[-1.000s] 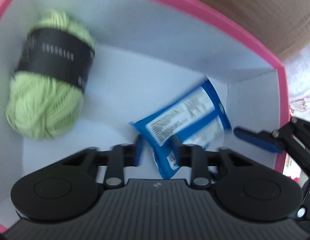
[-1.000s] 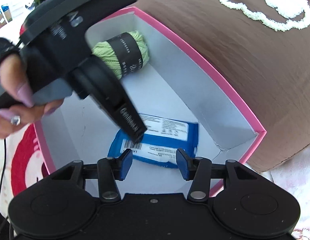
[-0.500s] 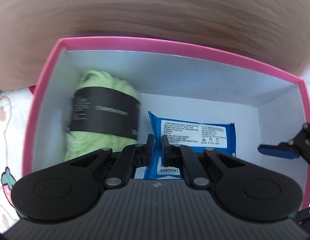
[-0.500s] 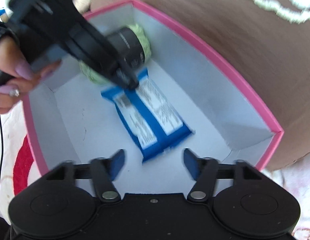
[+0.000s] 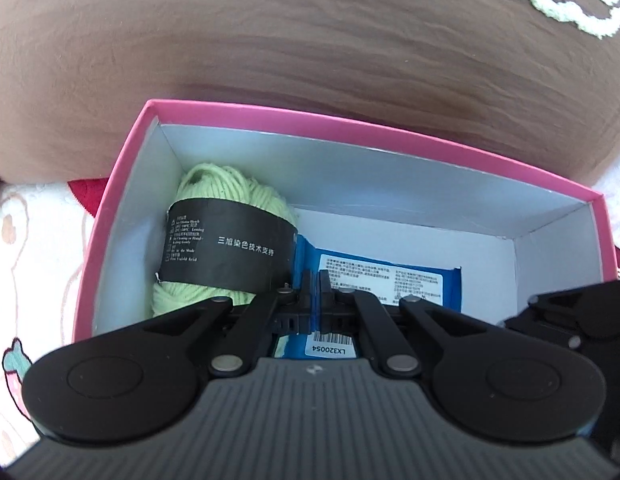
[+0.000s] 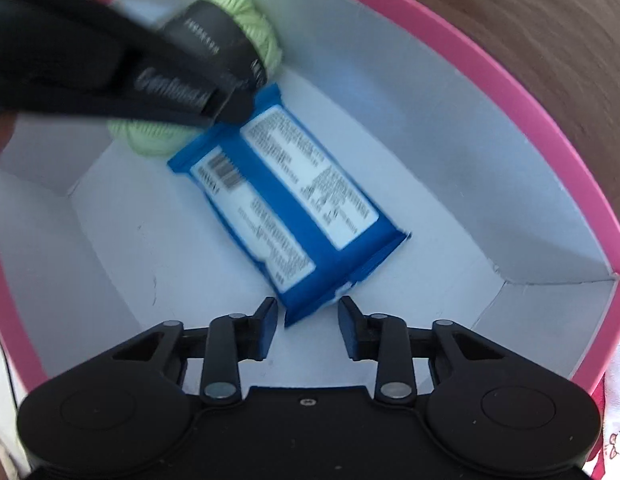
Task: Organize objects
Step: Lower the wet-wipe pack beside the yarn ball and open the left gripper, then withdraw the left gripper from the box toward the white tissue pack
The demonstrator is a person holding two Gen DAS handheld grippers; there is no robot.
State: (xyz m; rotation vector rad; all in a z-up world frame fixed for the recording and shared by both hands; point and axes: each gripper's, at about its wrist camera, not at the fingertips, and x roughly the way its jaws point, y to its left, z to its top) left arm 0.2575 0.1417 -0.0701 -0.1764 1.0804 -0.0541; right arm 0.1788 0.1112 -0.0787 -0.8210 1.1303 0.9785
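Note:
A pink box with white inside walls holds a light green yarn ball with a black label and a blue wipes packet. My left gripper is shut on the packet's left edge, beside the yarn. In the right wrist view the packet lies on the box floor, with the yarn behind it. My right gripper is open inside the box, its fingertips on either side of the packet's near end without touching it. The left gripper crosses that view's upper left, blurred.
A brown plush cushion with white trim lies behind the box. A white patterned cloth with red and pink prints lies to the left of the box. The box's right part holds nothing.
The left gripper closed on the packet's edge and swung it round next to the yarn. The right gripper opened wider, then narrowed and moved closer to the packet's near end.

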